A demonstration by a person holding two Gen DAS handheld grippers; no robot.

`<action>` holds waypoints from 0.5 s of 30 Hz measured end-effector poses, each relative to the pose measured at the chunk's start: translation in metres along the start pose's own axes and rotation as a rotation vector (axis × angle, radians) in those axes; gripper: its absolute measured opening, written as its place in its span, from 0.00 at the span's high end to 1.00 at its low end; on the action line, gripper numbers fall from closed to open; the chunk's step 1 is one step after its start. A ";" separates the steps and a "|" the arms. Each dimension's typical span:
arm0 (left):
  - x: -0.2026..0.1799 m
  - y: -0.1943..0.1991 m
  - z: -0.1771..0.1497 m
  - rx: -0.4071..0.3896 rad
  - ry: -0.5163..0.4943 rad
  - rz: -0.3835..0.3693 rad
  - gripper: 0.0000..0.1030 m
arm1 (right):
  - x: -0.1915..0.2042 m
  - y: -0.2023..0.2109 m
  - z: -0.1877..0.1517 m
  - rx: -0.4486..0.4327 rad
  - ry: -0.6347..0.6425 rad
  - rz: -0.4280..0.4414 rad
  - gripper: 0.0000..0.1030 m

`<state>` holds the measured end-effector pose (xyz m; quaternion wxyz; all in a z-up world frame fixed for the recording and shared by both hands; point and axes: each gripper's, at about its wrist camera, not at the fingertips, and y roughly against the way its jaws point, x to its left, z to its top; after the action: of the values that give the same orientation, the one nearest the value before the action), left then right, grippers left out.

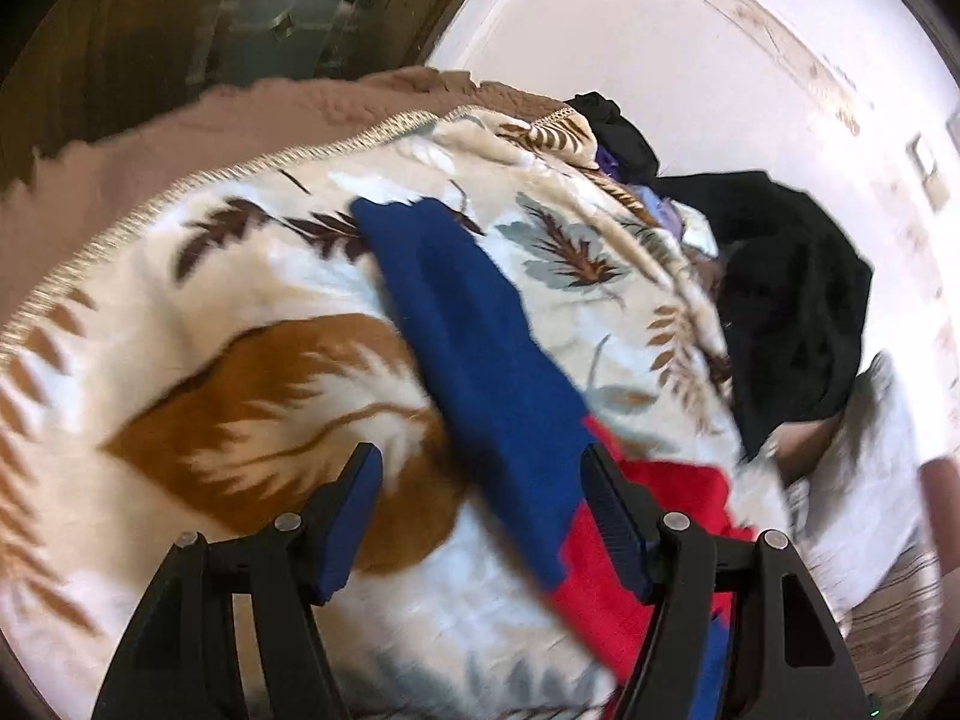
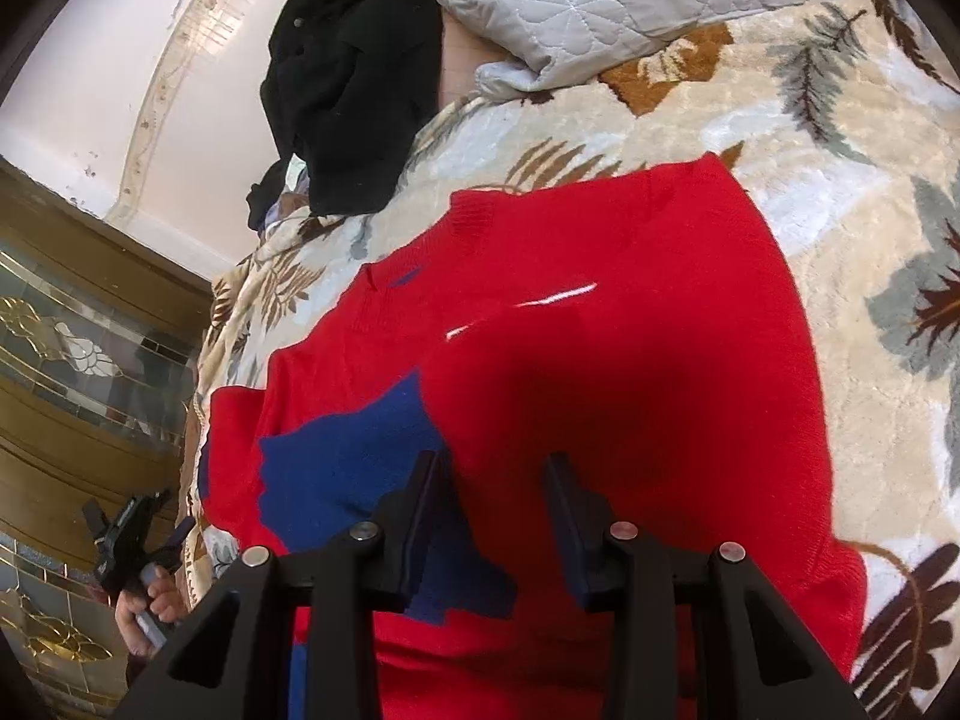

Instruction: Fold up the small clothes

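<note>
A small red sweater (image 2: 630,372) with blue sleeves lies flat on a leaf-patterned blanket (image 2: 840,192). In the left wrist view its blue sleeve (image 1: 480,348) runs diagonally across the blanket (image 1: 240,312), with the red body (image 1: 618,546) at the lower right. My left gripper (image 1: 480,468) is open just above the sleeve's lower end, holding nothing. My right gripper (image 2: 495,468) is open and empty, close over the red body beside a folded-in blue sleeve (image 2: 348,468). The left gripper (image 2: 129,534), held in a hand, shows at the lower left of the right wrist view.
A pile of black clothes (image 1: 792,312) lies at the blanket's far end; it also shows in the right wrist view (image 2: 354,78). A grey quilted cover (image 2: 600,6) lies beside it. A brown cover (image 1: 180,138), a glass-panelled wooden cabinet (image 2: 78,336) and a white wall (image 1: 660,36) surround the bed.
</note>
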<state>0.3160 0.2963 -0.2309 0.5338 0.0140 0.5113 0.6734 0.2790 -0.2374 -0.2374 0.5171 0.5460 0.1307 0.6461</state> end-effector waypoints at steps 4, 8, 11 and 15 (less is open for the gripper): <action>-0.011 -0.018 0.010 -0.015 -0.007 -0.035 0.45 | 0.001 -0.003 0.000 0.007 0.004 -0.003 0.61; -0.011 -0.048 0.013 0.049 0.011 0.007 0.78 | 0.000 -0.005 0.001 0.010 0.000 0.001 0.61; -0.016 -0.054 0.011 0.031 -0.032 0.051 0.93 | 0.001 -0.004 0.001 0.005 0.001 0.002 0.61; -0.041 -0.035 0.009 -0.046 -0.123 0.057 0.95 | 0.003 -0.001 0.001 -0.009 0.004 0.008 0.61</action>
<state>0.3633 0.2687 -0.2294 0.5450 0.0577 0.4614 0.6976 0.2810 -0.2349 -0.2355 0.5169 0.5428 0.1266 0.6497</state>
